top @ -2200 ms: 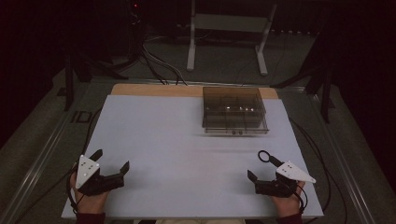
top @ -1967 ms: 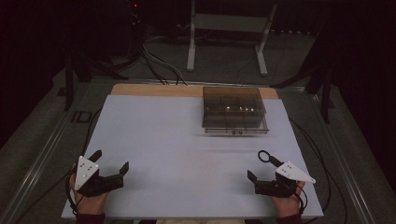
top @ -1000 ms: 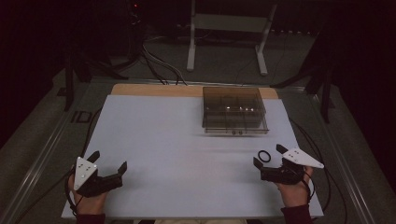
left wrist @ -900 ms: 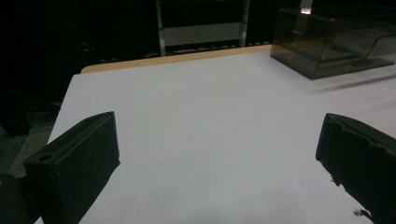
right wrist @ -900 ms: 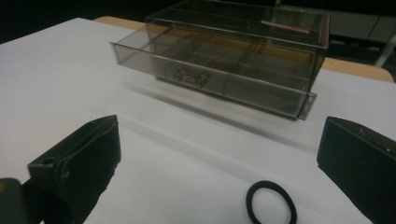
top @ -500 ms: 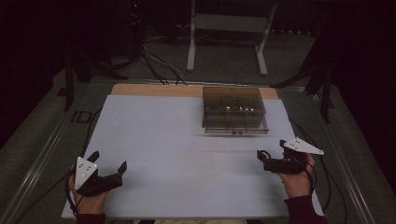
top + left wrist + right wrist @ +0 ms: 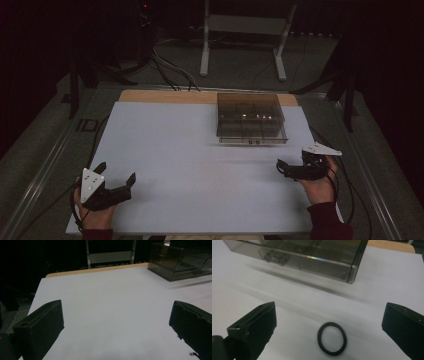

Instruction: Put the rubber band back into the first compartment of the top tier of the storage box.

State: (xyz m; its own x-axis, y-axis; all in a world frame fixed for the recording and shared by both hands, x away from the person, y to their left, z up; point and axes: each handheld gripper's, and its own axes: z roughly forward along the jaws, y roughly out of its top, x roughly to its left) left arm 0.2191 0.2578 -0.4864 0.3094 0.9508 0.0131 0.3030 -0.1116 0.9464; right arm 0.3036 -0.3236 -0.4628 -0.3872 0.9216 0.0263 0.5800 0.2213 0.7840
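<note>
A thin black ring [image 7: 332,338] lies flat on the white table top [image 7: 190,150], between the wide-apart jaws of my right gripper [image 7: 329,312], touching neither. That gripper [image 7: 290,166] is open near the right edge, just short of a smoky clear compartment box [image 7: 251,124], whose front wall and latch [image 7: 275,258] face it. My left gripper [image 7: 116,174] rests at the near left corner, open and holding nothing [image 7: 117,306]. The box [image 7: 180,262] sits far off to that gripper's right.
A strip of bare wood [image 7: 165,96] runs along the table's far edge. Black cables [image 7: 350,185] trail off the right side behind my right hand. A metal stand [image 7: 245,30] and more cables are on the floor beyond the table.
My right gripper has moved forward from the near right corner towards the box, bringing its open jaws to either side of the ring. The left gripper has barely shifted.
</note>
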